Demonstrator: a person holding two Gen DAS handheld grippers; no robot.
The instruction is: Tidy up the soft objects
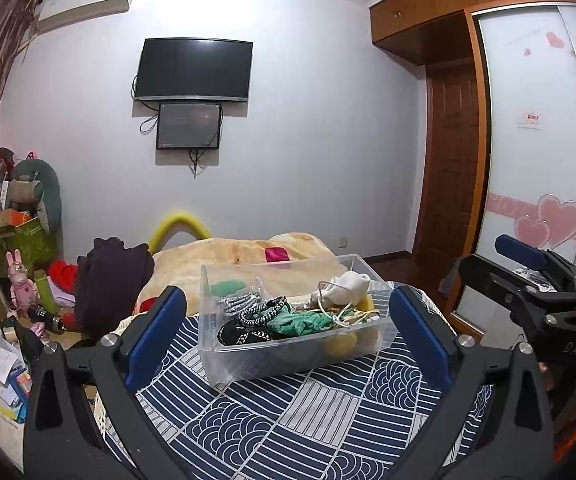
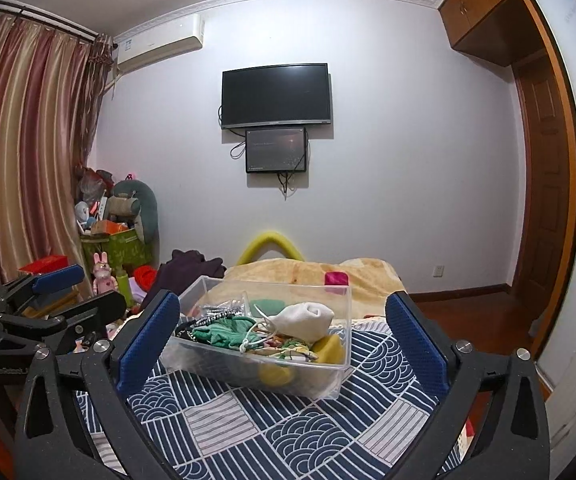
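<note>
A clear plastic bin (image 1: 288, 364) of light, limp socks, cloths and cords sits on the patterned bed (image 1: 288, 432); both grippers' fingers (image 1: 156, 336) gape wide, empty; pinch the bunched white sock (image 2: 308, 318) on top.

The clear bin (image 1: 288, 364) holds a tangle of soft items; those beneath the white sock (image 1: 348, 286) and green cloth (image 1: 300, 322) are hidden. The yellow piece (image 2: 330, 350) shows only through the wall. The bedspread (image 1: 288, 420) is cut off by the lower edge. The right gripper (image 1: 528, 260) is partly cut off at the frame edge.
</note>
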